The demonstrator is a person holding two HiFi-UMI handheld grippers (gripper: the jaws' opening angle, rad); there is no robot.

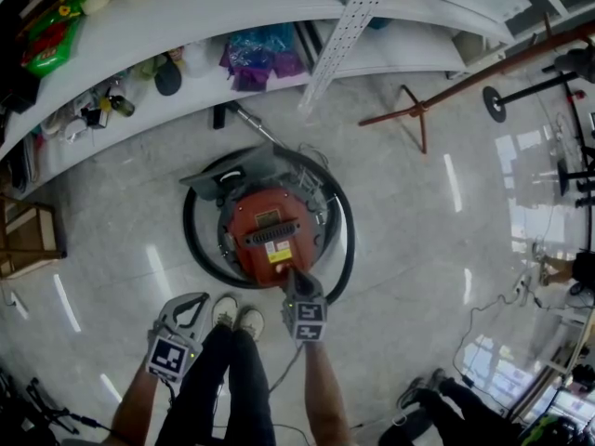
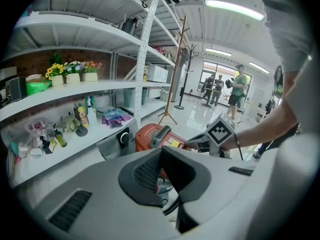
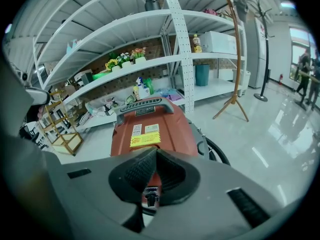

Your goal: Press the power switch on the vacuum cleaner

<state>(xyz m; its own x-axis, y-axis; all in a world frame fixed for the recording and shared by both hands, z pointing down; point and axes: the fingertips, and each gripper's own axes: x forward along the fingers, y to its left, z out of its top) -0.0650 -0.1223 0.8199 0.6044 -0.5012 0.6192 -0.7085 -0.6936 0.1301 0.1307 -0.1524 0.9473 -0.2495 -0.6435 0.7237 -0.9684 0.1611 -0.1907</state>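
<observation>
Press step in hand: right gripper (image 1: 296, 282), tongs pressed together on nothing, has its tips at the near edge of the red vacuum cleaner (image 1: 270, 235); next move = short firm push on the switch, exact spot not clear. Left gripper (image 1: 193, 303), also pressed together & empty, hangs well clear of the vac. Behind the vac, pots (image 2: 73, 77) hold flowers; teal bin (image 3: 202, 74) contents hidden.
</observation>
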